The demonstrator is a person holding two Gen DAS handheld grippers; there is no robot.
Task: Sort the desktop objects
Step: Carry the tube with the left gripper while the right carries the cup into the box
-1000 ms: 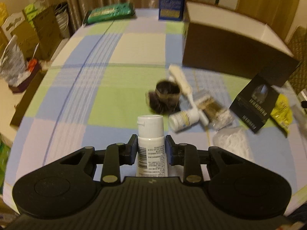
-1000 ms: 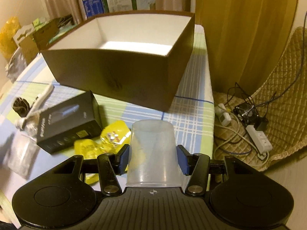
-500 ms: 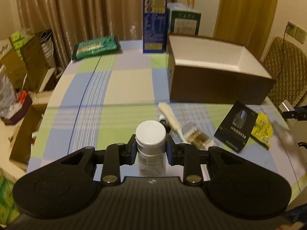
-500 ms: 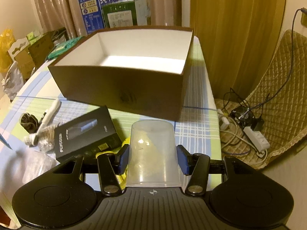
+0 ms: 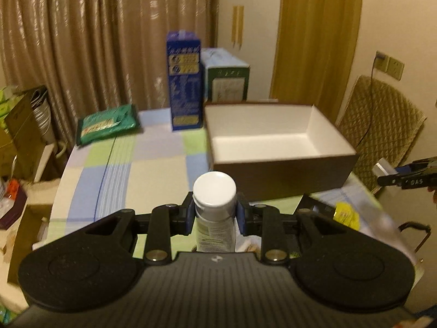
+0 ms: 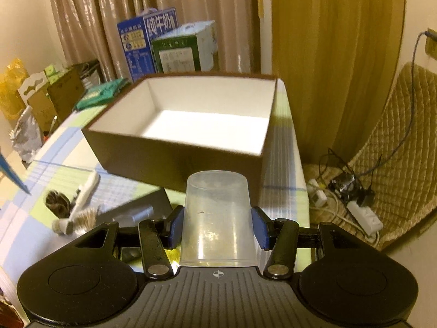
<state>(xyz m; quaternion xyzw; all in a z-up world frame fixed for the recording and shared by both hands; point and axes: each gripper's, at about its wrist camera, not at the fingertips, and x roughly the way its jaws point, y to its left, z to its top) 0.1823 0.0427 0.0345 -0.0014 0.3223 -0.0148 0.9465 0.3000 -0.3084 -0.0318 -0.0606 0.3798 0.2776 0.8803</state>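
So on the left side, the left hand-held gripper [image 5: 215, 214] is clamped on a small white-capped plastic bottle with a printed label [image 5: 215, 210], standing upright between the pads, lifted above the checked green-and-blue cloth on the counter [image 5: 114, 169]. The open brown cardboard box with a white inside [image 5: 275, 142] sits ahead and a bit to the right of it, long axis running left-right, nothing in it that I can see. Over on the right, the right hand-held gripper [image 6: 217, 225] is squeezing a clear plastic cup held upside down [image 6: 217, 216], and the same box [image 6: 191, 128] is dead ahead, near wall just past the cup. I'd say the right one is nearer and lined up better; both are level and high enough to clear the rim. Leftovers on the cloth: a white brush [image 6: 82, 194] and a black flat carton [image 6: 136, 213].
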